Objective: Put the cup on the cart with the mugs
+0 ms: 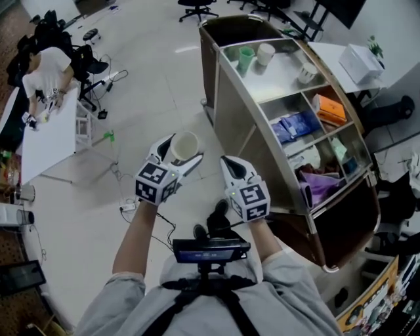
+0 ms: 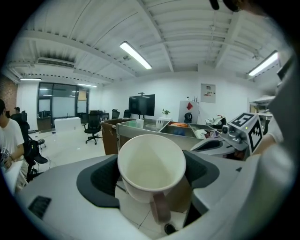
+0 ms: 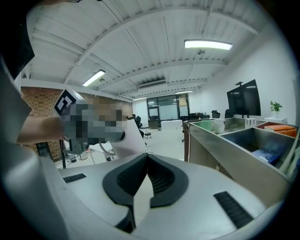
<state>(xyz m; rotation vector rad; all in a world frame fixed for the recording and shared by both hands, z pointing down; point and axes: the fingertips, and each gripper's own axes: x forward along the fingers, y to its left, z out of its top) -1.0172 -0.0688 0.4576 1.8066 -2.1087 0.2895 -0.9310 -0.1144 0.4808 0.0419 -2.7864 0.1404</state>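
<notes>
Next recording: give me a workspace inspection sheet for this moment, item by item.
Surface: light floor; metal cart stands on it.
Job's things: white cup is held above the floor, short of the cart; the cart's top compartment holds a green cup and two white mugs.
Clutter: blue packets, orange packet and purple bag in other compartments.
Grippers: left gripper shut on the white cup; right gripper shut, empty.
Cables: loose cables on the floor.
Surroundings: seated person at a white table; office chair.
</notes>
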